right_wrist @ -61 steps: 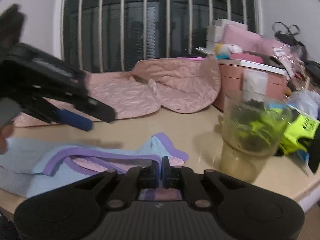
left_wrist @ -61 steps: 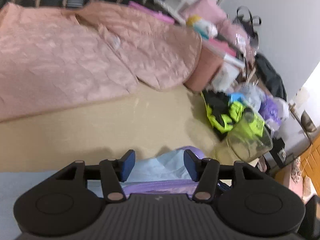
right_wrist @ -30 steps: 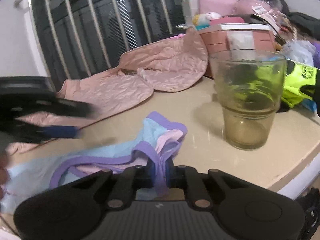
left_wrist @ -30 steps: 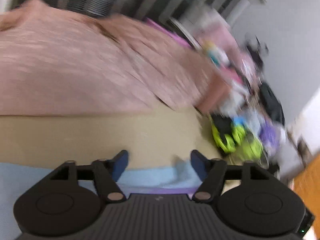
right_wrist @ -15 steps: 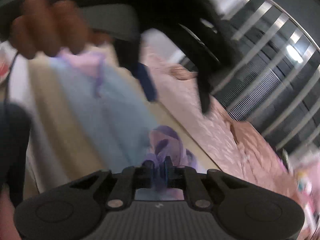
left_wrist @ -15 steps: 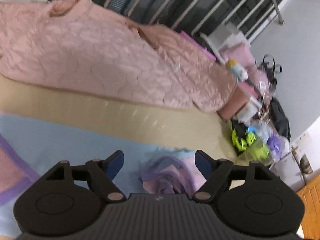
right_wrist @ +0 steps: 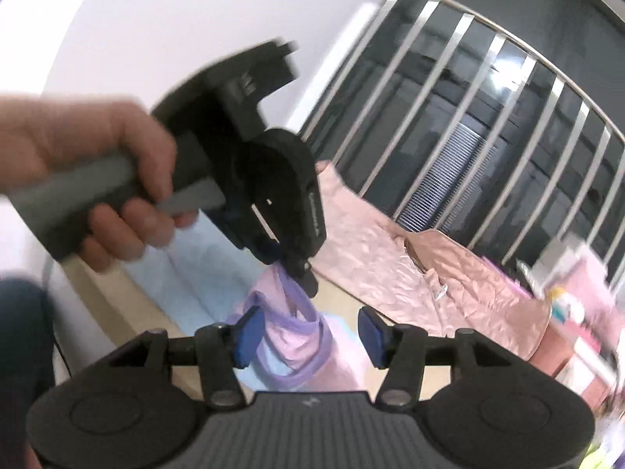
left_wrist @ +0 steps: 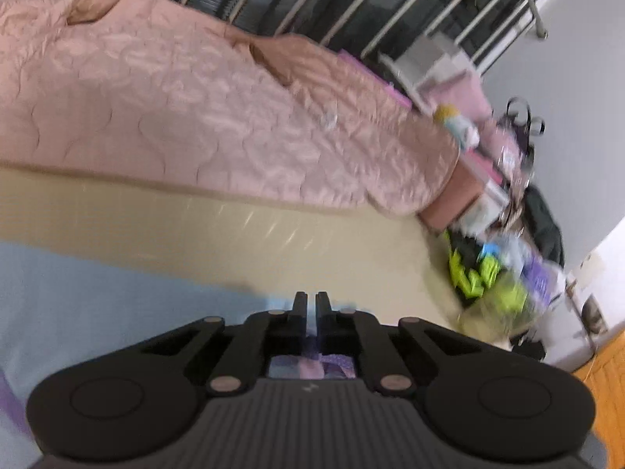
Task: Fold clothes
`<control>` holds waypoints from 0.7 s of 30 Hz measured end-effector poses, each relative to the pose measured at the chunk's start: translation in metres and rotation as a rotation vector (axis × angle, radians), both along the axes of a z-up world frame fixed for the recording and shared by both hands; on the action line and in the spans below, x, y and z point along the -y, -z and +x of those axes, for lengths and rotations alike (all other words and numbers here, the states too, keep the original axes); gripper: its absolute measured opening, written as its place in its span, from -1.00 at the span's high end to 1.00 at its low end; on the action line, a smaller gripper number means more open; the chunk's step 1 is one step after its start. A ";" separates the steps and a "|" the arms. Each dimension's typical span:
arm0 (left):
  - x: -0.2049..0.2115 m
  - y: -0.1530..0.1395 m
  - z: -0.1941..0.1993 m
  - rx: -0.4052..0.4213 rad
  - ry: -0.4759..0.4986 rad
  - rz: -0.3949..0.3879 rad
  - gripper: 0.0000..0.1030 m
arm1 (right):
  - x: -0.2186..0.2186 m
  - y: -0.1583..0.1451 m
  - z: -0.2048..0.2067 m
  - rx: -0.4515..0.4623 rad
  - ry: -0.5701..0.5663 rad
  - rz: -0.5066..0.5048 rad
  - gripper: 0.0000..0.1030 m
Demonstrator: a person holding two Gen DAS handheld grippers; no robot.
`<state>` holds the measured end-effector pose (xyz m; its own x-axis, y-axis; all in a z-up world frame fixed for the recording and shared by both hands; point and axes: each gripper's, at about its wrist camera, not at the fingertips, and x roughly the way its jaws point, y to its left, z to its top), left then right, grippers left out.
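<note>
A light blue garment (left_wrist: 86, 293) with purple trim and a pink lining lies on the beige table (left_wrist: 273, 242). Its bunched end (right_wrist: 297, 344) is lifted off the table. My left gripper (left_wrist: 311, 305) is shut, and pink and purple cloth shows under its fingers. In the right wrist view a hand (right_wrist: 97, 179) holds this left gripper (right_wrist: 302, 277), whose tips pinch the bunched purple-trimmed cloth. My right gripper (right_wrist: 310, 332) sits just below, and its jaws are opening. The cloth hangs between its blue pads (right_wrist: 250, 332), which stand apart from each other.
A pink quilted jacket (left_wrist: 195, 117) lies spread along the back of the table, below a barred window (right_wrist: 488, 136). At the right stand a pink box (left_wrist: 461, 195), a blurred glass tumbler (left_wrist: 496, 312) and a heap of neon-yellow and dark things (left_wrist: 476, 269).
The left gripper went from wide open to shut on the bunched cloth. The right gripper, earlier shut on the purple-trimmed edge, has opened, rolled over and drawn back a little.
</note>
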<state>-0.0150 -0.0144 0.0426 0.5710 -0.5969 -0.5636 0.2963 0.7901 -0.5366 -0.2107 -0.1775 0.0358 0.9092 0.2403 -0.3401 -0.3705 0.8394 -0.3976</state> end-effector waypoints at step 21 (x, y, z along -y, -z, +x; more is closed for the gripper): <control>-0.002 0.018 -0.032 -0.071 -0.043 0.085 0.04 | 0.056 0.001 0.063 -0.245 0.146 0.381 -0.18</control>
